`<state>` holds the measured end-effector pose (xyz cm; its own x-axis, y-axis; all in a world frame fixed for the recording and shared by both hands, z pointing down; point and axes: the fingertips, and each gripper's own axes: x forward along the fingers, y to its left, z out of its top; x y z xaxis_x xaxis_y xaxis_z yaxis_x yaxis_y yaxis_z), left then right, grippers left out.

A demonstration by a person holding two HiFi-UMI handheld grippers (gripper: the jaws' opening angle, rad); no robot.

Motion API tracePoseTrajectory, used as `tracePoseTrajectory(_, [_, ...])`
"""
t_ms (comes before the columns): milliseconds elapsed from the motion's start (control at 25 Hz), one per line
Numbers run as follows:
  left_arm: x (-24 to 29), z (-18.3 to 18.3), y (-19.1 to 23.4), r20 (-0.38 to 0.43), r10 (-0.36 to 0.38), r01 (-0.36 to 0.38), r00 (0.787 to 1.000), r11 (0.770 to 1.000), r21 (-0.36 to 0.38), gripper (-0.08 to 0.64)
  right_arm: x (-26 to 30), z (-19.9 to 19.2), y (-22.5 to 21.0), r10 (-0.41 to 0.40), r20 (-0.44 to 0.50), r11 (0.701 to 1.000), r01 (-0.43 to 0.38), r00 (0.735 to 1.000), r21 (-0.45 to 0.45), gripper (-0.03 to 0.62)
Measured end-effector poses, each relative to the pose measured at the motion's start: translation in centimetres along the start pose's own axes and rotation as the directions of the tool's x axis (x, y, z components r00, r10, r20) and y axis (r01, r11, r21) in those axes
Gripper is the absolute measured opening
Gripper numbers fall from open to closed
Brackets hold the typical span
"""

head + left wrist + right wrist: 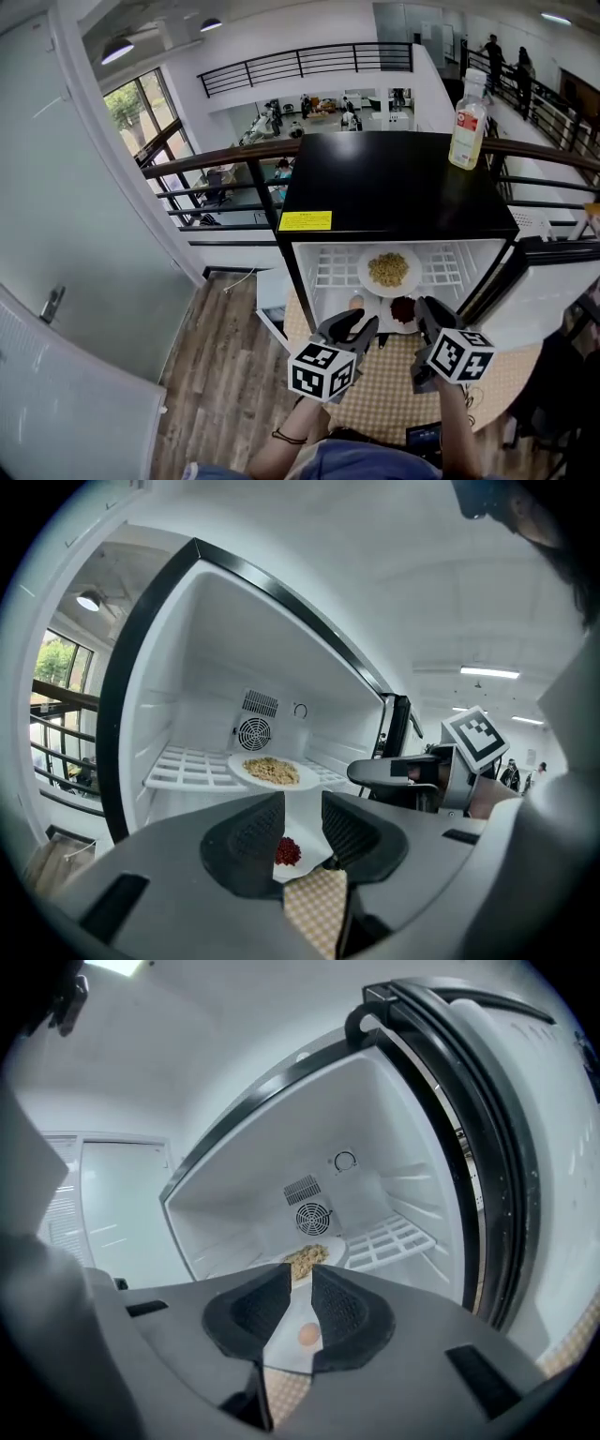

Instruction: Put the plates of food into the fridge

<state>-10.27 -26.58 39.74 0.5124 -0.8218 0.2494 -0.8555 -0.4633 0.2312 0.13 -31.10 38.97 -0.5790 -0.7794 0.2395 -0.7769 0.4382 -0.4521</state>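
A black mini fridge (394,183) stands open. On its white wire shelf (333,267) lies a plate of yellowish food (389,269), also seen as the plate of yellowish food (271,771) in the left gripper view. Lower down, at the fridge's mouth, a white plate with red food (403,310) lies between my two grippers. A pale egg-like piece (356,302) sits just left of it. My left gripper (361,324) is open, with the red food (288,852) showing beyond its gap. My right gripper (427,314) is open too, with the egg-like piece (307,1334) beyond its gap.
The fridge door (553,281) swings open to the right. A plastic bottle (468,108) stands on the fridge top. A checkered cloth (394,394) covers the table under the grippers. A railing (216,164) runs behind the fridge.
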Motion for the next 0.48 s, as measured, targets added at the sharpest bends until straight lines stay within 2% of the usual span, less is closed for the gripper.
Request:
tracePoseTrajectory(240, [-3.0,-5.0,-2.2,-0.047,0.016,-0.018,0.999,0.999,-0.048,0.127,-3.9,-5.5,1.1,0.04,-0.131,0.993,-0.054,0.991,-0.104,0.075])
tracePoseTrajectory(480, [-5.1,-9.5,-4.6,-0.073,0.034,-0.043,0.997,0.992,-0.119,0.127,-7.0,-11.6,1.5,0.072,-0.262,0.988,-0.104,0.962,-0.112,0.069])
